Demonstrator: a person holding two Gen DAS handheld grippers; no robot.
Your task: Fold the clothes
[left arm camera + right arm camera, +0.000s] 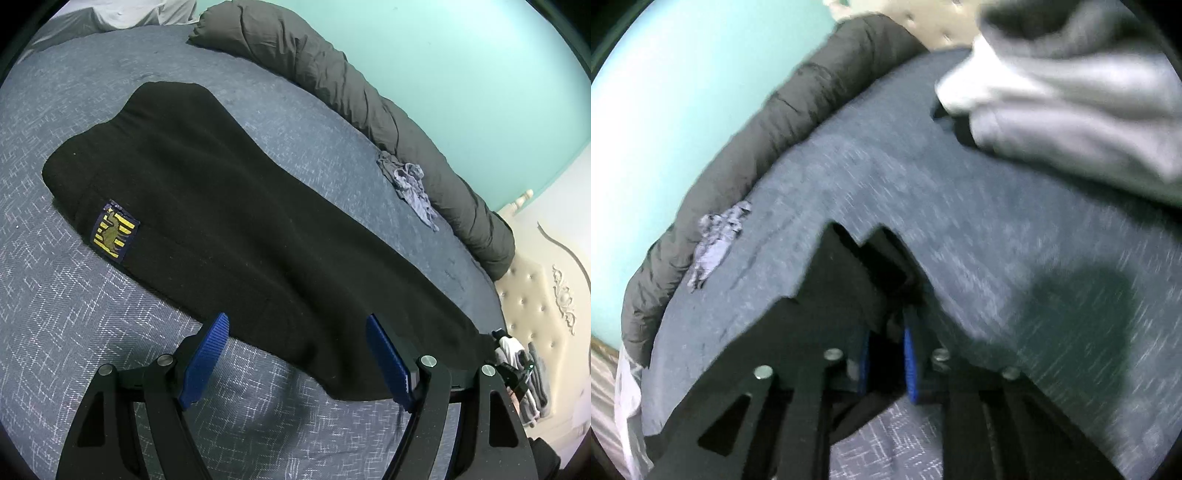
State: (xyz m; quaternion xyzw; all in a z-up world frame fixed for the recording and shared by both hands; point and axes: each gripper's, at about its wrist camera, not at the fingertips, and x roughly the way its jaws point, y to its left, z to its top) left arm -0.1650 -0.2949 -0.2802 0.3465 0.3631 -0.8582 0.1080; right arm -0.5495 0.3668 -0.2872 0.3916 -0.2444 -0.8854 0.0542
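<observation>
Black garment [229, 206] stretched away from spread left gripper [297, 363] at its near hem; right gripper [886, 363] pinching its far end.

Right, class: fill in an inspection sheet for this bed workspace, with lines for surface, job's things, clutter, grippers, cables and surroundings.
Surface: blue-grey patterned bedsheet, mostly flat.
Job's things: black fleece garment with a yellow-and-navy patch, lying flat lengthwise; one end is lifted.
Clutter: small crumpled lilac-grey cloth beside a rolled dark grey duvet; pale grey folded clothes at the far end.
Grippers: left gripper open, near the garment's edge without gripping it; right gripper shut on black fabric, apparently the garment's end, though the view is blurred.
Cables: nothing seen.
Surroundings: turquoise wall, cream tufted headboard.
</observation>
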